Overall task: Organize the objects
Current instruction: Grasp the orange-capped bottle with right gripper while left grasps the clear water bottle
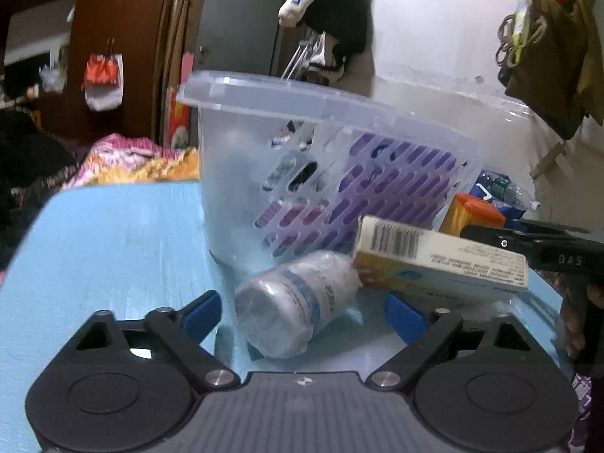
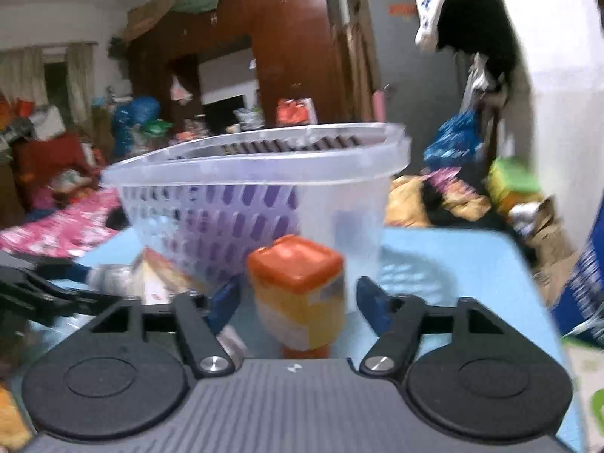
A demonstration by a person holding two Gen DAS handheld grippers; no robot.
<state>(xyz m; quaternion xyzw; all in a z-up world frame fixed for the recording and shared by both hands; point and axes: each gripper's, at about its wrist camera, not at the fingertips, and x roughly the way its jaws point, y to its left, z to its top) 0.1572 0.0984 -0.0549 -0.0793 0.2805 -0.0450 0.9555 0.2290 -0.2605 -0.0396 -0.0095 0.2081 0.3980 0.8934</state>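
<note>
A clear perforated plastic basket [image 1: 324, 158] stands on the light blue table [image 1: 113, 249]; it also shows in the right wrist view [image 2: 264, 188]. My left gripper [image 1: 302, 313] is open, its blue fingertips either side of a plastic-wrapped white bottle [image 1: 294, 302] lying on the table. A white and orange carton [image 1: 441, 264] lies just right of the bottle. My right gripper [image 2: 298, 298] is open around an upright yellow container with an orange lid [image 2: 298, 290], without clamping it. That container shows in the left wrist view [image 1: 472, 215] too.
A clear water bottle [image 1: 502, 192] lies behind the orange-lidded container. A pink patterned bedspread [image 2: 56, 226] and clutter lie beyond the table's far edge. Clothes hang on the wall [image 1: 328, 11] behind the basket. A blue box [image 2: 585, 283] stands at the right edge.
</note>
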